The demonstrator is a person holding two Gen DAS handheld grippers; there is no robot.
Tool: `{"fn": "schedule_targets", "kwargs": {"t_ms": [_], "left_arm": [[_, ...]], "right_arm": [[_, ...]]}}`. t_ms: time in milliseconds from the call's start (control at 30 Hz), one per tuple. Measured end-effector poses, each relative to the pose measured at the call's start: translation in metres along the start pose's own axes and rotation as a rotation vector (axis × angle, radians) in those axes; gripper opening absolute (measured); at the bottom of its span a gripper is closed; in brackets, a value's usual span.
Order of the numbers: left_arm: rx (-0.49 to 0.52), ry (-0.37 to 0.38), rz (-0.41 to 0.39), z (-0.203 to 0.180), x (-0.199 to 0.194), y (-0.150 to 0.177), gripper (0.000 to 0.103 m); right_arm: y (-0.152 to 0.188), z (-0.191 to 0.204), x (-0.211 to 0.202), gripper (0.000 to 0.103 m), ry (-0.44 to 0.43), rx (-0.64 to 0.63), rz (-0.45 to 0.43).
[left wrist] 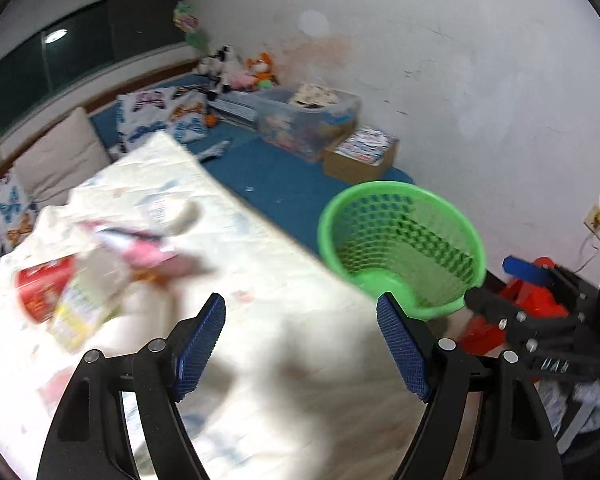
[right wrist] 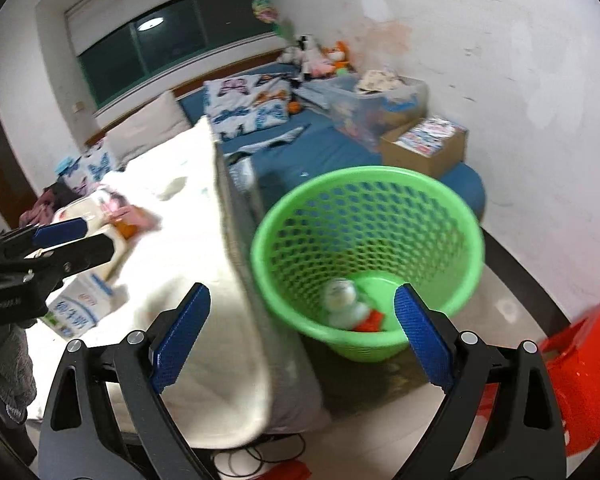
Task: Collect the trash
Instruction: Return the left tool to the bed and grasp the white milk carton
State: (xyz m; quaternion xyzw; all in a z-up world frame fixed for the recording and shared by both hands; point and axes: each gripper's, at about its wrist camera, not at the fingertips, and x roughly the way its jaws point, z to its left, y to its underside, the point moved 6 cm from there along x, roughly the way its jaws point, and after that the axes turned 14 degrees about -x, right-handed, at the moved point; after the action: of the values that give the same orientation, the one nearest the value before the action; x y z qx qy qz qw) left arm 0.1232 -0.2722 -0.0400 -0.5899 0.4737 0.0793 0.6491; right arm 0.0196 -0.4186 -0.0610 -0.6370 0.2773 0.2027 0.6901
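A green mesh basket (right wrist: 364, 240) stands on the floor beside the white quilt (right wrist: 188, 280); it also shows in the left wrist view (left wrist: 400, 240). A white and red piece of trash (right wrist: 348, 308) lies in its bottom. My right gripper (right wrist: 302, 340) is open and empty, just above the basket's near rim. My left gripper (left wrist: 300, 344) is open and empty over the quilt (left wrist: 260, 340). A blurred pile of trash lies left of it: a red packet (left wrist: 44, 288), a yellow-white wrapper (left wrist: 80, 312) and a pink wrapper (left wrist: 148, 252). The left gripper also appears in the right wrist view (right wrist: 60, 236).
A blue bed (left wrist: 284, 176) carries butterfly pillows (left wrist: 160, 116), a clear storage bin (left wrist: 308, 120), a cardboard box (left wrist: 360, 156) and plush toys (left wrist: 240, 68). A red plastic object (right wrist: 580, 372) sits on the floor at right. A white and blue pack (right wrist: 80, 308) lies on the quilt.
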Motion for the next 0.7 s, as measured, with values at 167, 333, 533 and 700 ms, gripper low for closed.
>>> {"fn": "schedule_targets", "kwargs": {"t_ms": [167, 333, 533, 700], "left_arm": [[-0.036, -0.068, -0.027, 0.055, -0.022, 0.010, 0.075], [-0.029, -0.125, 0.003, 0.100, -0.018, 0.021, 0.075], [-0.041, -0.087, 0.066, 0.122, -0.001, 0.033, 0.075], [-0.007, -0.056, 0.073, 0.117, 0.001, 0.033, 0.075]], "right_arm": [[-0.013, 0.039, 0.002, 0.093, -0.048, -0.063, -0.007], [-0.027, 0.071, 0.006, 0.093, -0.088, -0.115, -0.018], [-0.030, 0.102, 0.014, 0.093, -0.118, -0.166, -0.006], [-0.030, 0.108, 0.017, 0.093, -0.122, -0.179, -0.002]]}}
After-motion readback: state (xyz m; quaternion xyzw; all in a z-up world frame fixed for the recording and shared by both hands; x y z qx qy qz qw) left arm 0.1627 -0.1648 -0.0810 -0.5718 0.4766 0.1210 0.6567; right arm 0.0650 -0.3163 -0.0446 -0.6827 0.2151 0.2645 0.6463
